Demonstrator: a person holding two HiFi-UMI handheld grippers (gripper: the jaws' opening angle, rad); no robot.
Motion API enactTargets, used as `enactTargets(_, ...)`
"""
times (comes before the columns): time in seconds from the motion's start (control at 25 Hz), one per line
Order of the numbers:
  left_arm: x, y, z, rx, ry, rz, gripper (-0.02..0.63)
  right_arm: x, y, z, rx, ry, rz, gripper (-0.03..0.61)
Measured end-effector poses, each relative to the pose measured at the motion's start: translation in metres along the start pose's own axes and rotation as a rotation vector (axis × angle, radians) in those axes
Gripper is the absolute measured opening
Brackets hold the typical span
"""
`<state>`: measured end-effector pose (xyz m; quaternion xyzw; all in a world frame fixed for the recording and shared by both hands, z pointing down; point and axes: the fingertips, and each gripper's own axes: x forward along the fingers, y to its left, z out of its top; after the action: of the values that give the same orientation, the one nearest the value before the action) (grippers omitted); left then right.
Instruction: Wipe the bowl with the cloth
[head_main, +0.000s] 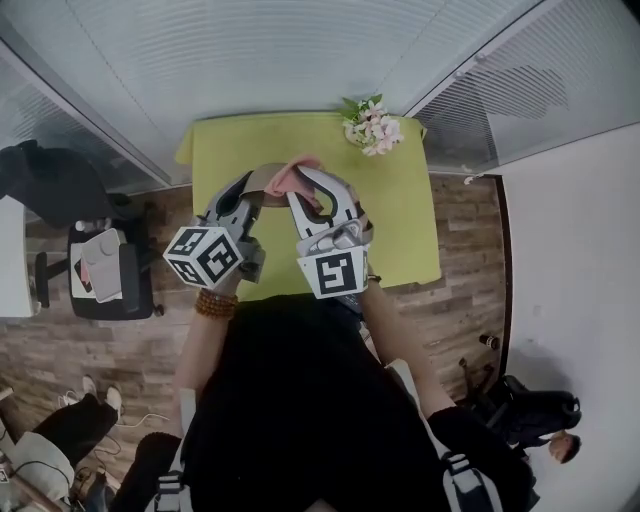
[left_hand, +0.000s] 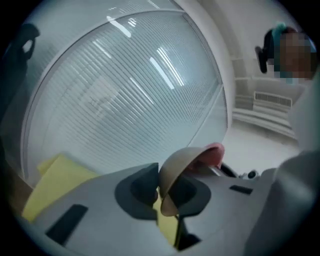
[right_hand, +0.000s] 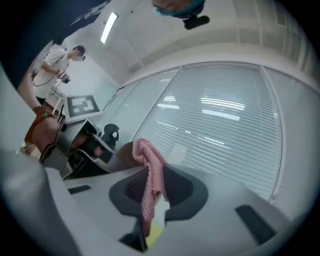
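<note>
Yellow-green table (head_main: 400, 215) on wood floor (head_main: 470, 290), small bunch of pink-and-white flowers (head_main: 372, 126) at its far right corner

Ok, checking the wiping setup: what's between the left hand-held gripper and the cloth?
The brown bowl, clamped in its jaws; left gripper view shows the pink cloth behind it.

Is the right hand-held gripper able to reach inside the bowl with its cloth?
Probably yes: the left hand-held gripper holds the bowl up, the cloth in the right hand-held gripper lies at its rim, nothing between.
</note>
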<state>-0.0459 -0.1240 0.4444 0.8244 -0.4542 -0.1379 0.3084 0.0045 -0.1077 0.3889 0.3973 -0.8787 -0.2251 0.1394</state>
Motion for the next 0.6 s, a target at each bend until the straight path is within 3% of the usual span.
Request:
enactTargets(0.08, -0.004, 0.005, 0.008, -0.147, -0.088, -0.015, 0.037, 0.001, -0.003, 0.002, 0.116, -0.044, -0.036, 0.041)
enactTargets(0.2, -0.012, 0.016, 0.009, -0.359, -0.165, -0.028, 0.04, 0.008, -0.005, -0.001, 0.422, -0.094, -0.037, 0.04)
enactTargets(0.28, -0.014, 0.018, 0.006, -0.389, -0.159, -0.038, 0.046, 0.012, -0.006, -0.01, 0.585, -0.067, 0.001, 0.044)
enactTargets(0.32, -0.011, 0.013, 0.006, -0.343, -0.136, -0.066, 0.054, 0.013, -0.009, -0.014, 0.59, -0.047, 0.015, 0.044)
enactTargets(0.4, -0.001, 0.001, 0.001, -0.192, -0.054, -0.121, 0.078, 0.015, -0.014, -0.02, 0.45, 0.0, 0.032, 0.035)
enactTargets(0.48, 0.003, -0.003, -0.006, 0.006, 0.034, -0.099, 0.103, 0.016, -0.014, -0.021, 0.214, 0.046, 0.052, 0.034)
enactTargets(0.6, 0.001, 0.0, -0.012, 0.388, 0.132, 0.021, 0.109, 0.012, 0.001, -0.018, -0.18, 0.088, 0.098, 0.029)
